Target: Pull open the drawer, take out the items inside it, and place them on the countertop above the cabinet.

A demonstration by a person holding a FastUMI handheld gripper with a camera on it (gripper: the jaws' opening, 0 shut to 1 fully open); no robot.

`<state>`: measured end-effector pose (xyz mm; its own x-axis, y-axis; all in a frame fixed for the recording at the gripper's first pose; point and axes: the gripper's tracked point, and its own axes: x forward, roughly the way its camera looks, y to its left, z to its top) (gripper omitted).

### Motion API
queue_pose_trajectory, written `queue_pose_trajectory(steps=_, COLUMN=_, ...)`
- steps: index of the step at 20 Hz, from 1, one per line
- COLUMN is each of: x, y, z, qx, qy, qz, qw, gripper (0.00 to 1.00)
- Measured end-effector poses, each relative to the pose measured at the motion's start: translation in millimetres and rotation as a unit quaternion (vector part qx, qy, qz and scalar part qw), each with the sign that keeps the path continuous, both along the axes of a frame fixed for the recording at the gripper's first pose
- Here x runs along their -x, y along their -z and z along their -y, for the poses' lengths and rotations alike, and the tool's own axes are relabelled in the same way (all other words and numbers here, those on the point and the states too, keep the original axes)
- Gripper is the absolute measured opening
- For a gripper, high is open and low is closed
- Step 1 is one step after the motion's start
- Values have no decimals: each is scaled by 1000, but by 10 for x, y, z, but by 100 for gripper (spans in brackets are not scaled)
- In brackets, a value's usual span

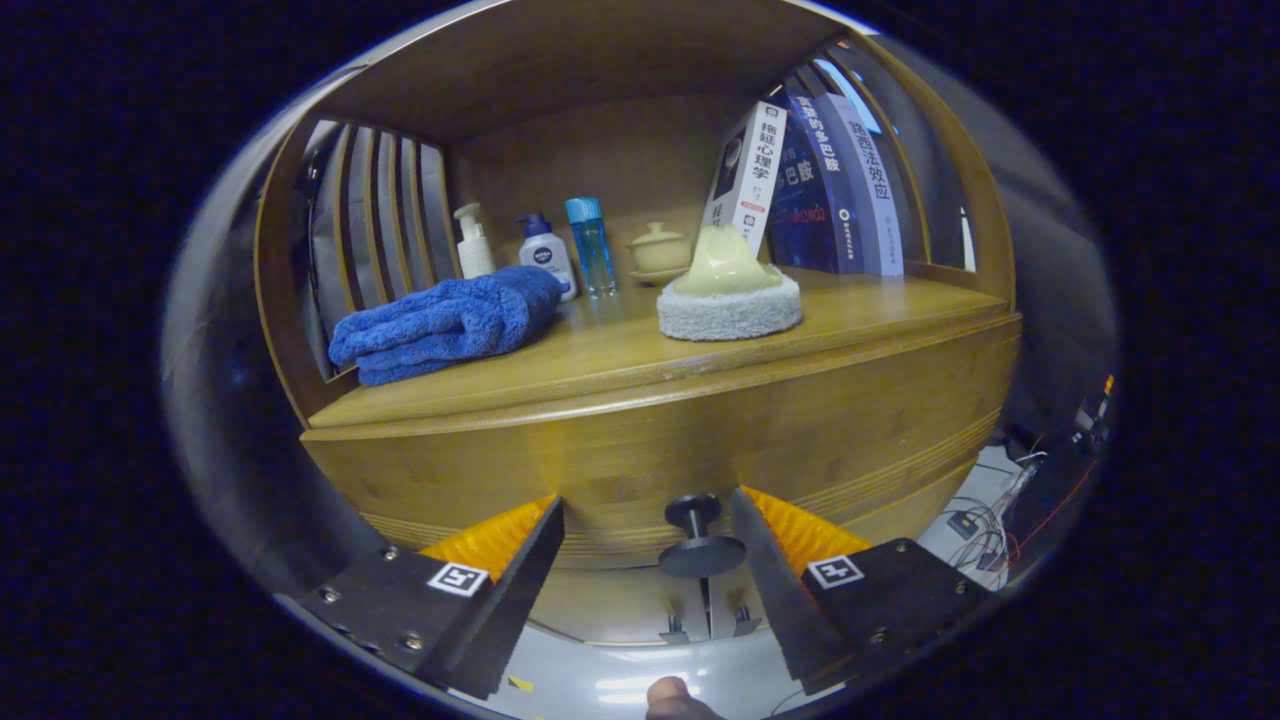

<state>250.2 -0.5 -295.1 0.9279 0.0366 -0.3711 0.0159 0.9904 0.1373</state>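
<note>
Our claw (648,560) stands open, its fingers either side of the drawer knob (697,535). The drawer (640,470) looks shut, though we can't be sure. A blue towel (445,322) and sponge (729,290) lie on the desk (850,315) above. We'd close squarely on the knob's stem.

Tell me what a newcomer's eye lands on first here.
The dark drawer knob sits between the open fingers of the gripper, untouched, on the wooden drawer front. On the countertop above, a blue towel lies beside a round scrubbing pad. Behind stand bottles and books.
</note>
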Motion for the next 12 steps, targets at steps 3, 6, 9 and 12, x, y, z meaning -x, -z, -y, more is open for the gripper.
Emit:
queue_pose_trajectory(steps=3, x=21, y=-163, z=134, qx=-47, qy=39, qz=13, qw=998, gripper=100)
queue_pose_trajectory(steps=6, x=165, y=-338, z=254, qx=-55, qy=67, qz=11, qw=996, gripper=100)
queue_pose_trajectory(steps=9, x=418, y=-678, z=269, qx=-39, qy=61, qz=30, qw=997, gripper=100)
queue_pose_trajectory(steps=12, x=717, y=-1045, z=216, qx=-19, qy=47, qz=57, qw=997, gripper=100)
